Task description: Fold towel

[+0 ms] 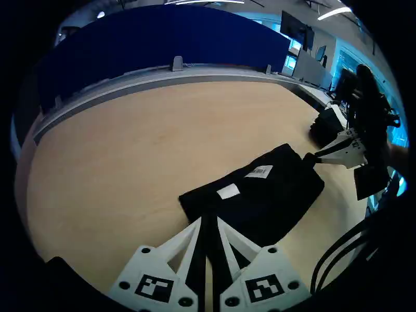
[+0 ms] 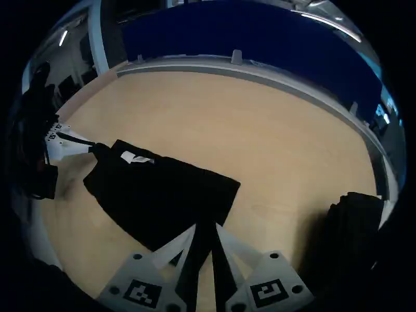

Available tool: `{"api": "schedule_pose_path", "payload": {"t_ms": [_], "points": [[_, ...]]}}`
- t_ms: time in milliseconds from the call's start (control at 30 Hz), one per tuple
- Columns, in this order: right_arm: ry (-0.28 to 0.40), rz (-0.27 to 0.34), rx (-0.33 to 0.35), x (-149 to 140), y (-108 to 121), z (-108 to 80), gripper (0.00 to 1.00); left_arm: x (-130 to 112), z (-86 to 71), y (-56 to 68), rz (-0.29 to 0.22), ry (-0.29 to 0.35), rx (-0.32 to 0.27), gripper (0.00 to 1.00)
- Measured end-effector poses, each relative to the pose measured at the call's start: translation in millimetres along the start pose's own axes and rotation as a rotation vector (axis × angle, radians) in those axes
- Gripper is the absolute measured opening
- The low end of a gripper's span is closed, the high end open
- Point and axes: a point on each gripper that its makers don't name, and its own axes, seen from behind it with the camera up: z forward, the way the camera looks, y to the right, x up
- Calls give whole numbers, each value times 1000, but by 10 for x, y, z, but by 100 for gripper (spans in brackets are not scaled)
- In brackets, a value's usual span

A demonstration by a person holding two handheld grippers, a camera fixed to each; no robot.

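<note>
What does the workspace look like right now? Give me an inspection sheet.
Surface: light wooden table, no marks seen.
Job's things: black towel lying flat and partly folded, white labels facing up.
Clutter: a dark pile near the table's edge, apart from the towel.
Grippers: left gripper and right gripper each closed on an opposite end of the towel.
Cables: black cables looping beside the left gripper.
Surroundings: blue partition along the table's far side; ceiling lights beyond.
</note>
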Motion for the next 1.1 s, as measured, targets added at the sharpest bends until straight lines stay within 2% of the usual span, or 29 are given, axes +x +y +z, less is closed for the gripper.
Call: {"api": "schedule_pose_path", "payload": {"t_ms": [433, 533, 700, 767, 933, 1033, 1100], "points": [[3, 1, -45, 40, 95, 103, 19, 35, 127, -115, 37, 2, 36, 14], [7, -2, -62, 55, 136, 120, 22, 37, 141, -142, 49, 2, 46, 19], [20, -6, -85, 106, 193, 127, 32, 66, 149, -205, 56, 7, 67, 31], [26, -9, -93, 128, 210, 124, 38, 88, 138, -232, 53, 12, 77, 39], [47, -11, -116, 185, 261, 108, 58, 106, 83, -255, 42, 17, 85, 69], [62, -5, -122, 213, 278, 88, 81, 100, 43, -244, 35, 19, 81, 91], [70, 2, -122, 222, 283, 75, 97, 93, 22, -237, 32, 22, 79, 93]]}}
